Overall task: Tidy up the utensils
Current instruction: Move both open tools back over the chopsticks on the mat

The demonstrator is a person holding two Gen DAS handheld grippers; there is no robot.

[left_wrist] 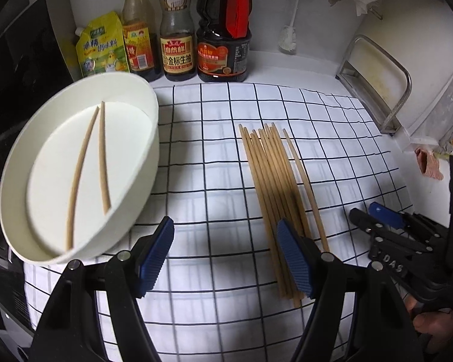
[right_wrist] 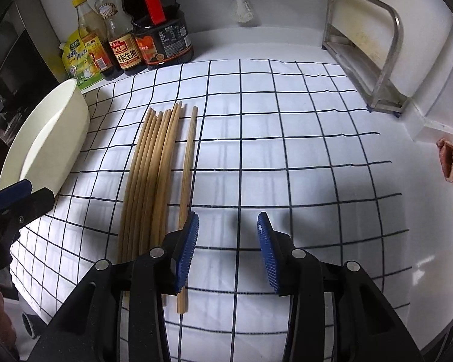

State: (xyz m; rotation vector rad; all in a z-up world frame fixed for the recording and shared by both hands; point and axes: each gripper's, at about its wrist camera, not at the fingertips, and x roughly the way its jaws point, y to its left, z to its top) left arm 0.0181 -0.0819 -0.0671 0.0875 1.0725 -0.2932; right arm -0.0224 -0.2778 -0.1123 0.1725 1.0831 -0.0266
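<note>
This is a home kitchen corner. Against the white wall stand a soy sauce jug (left_wrist: 223, 45), two smaller condiment bottles (left_wrist: 177, 36) and a yellow seasoning pouch (left_wrist: 101, 46), with a dish brush (left_wrist: 288, 37) leaning nearby. A steel rack (right_wrist: 374, 60) sits on the desk (right_wrist: 271, 45), and wooden chopsticks (right_wrist: 154, 175) lie on a checked cloth (right_wrist: 287, 150).

A white counter under a black-gridded cloth (right_wrist: 287, 150) meets white walls, sauce bottles (left_wrist: 178, 30) lining the back.
</note>
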